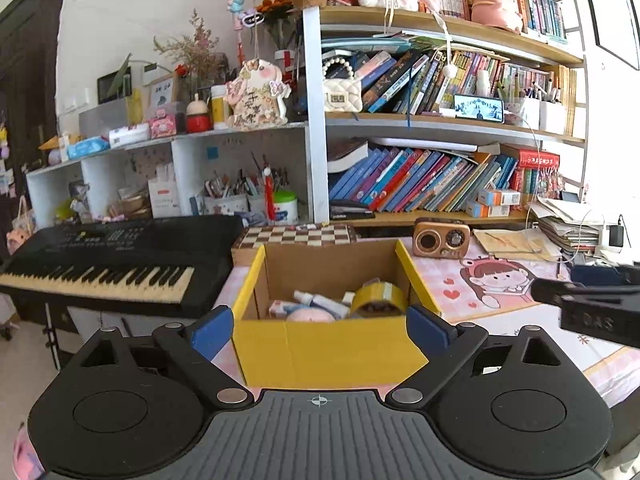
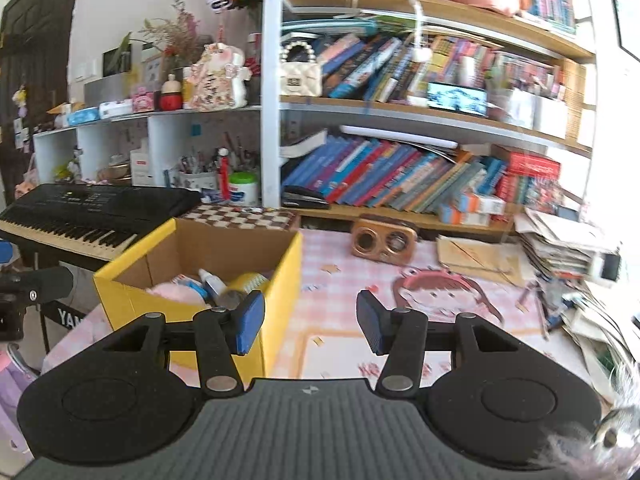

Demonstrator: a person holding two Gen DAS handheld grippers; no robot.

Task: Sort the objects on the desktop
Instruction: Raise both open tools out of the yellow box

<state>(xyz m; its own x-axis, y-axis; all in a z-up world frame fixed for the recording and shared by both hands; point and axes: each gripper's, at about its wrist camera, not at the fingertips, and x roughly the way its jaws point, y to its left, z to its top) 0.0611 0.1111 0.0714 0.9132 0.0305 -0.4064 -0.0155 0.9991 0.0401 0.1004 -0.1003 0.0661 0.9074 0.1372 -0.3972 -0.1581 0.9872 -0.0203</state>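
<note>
An open yellow cardboard box stands on the pink desk mat. Inside it lie a roll of yellow tape, a small white bottle and a pink soft item. My left gripper hovers just before the box's front wall, open wide, with nothing between its blue pads. In the right wrist view the same box sits to the left. My right gripper is open over the mat beside the box, holding nothing. The right gripper's black body shows at the left view's right edge.
A black keyboard stands left of the box and a chessboard behind it. A small brown radio sits at the back of the pink mat. Piled papers crowd the right side. Full bookshelves rise behind.
</note>
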